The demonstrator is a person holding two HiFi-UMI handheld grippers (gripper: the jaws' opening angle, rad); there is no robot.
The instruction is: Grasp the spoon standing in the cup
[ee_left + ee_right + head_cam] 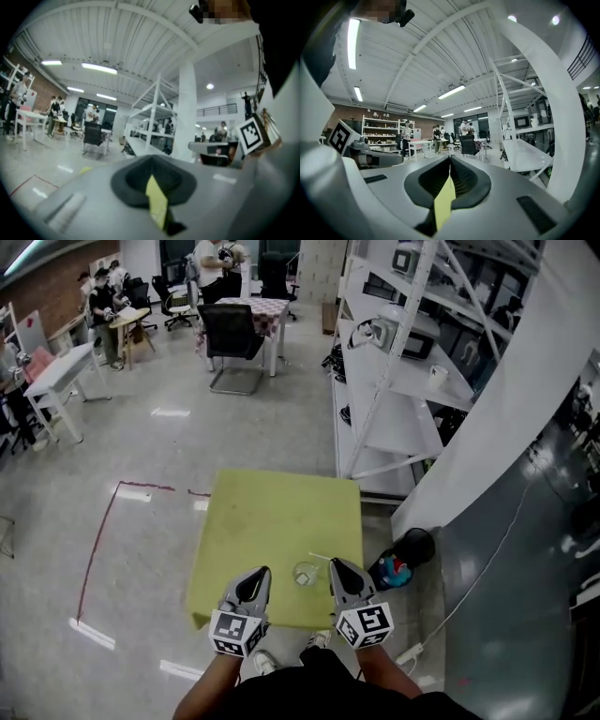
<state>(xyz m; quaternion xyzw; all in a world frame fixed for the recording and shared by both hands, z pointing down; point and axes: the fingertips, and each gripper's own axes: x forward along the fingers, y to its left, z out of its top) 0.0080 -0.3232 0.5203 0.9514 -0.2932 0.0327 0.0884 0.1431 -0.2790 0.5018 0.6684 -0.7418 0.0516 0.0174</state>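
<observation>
A clear glass cup (305, 574) stands on the yellow-green table (272, 521) near its front edge. A thin pale spoon (319, 559) stands in the cup, its handle leaning out to the upper right. My left gripper (261, 572) is just left of the cup, jaws together and holding nothing. My right gripper (335, 564) is just right of the cup, close to the spoon handle, also shut and holding nothing. Both gripper views look out over the room and show neither cup nor spoon. In them the left gripper (151, 159) and the right gripper (450, 159) have their jaws closed to a slit.
A white shelving rack (394, 381) stands behind the table's right side, next to a wide white slanted column (506, 418). A black bin (405, 559) with coloured items sits on the floor right of the table. Red tape (98, 540) marks the floor at left. Chairs, tables and people are far back.
</observation>
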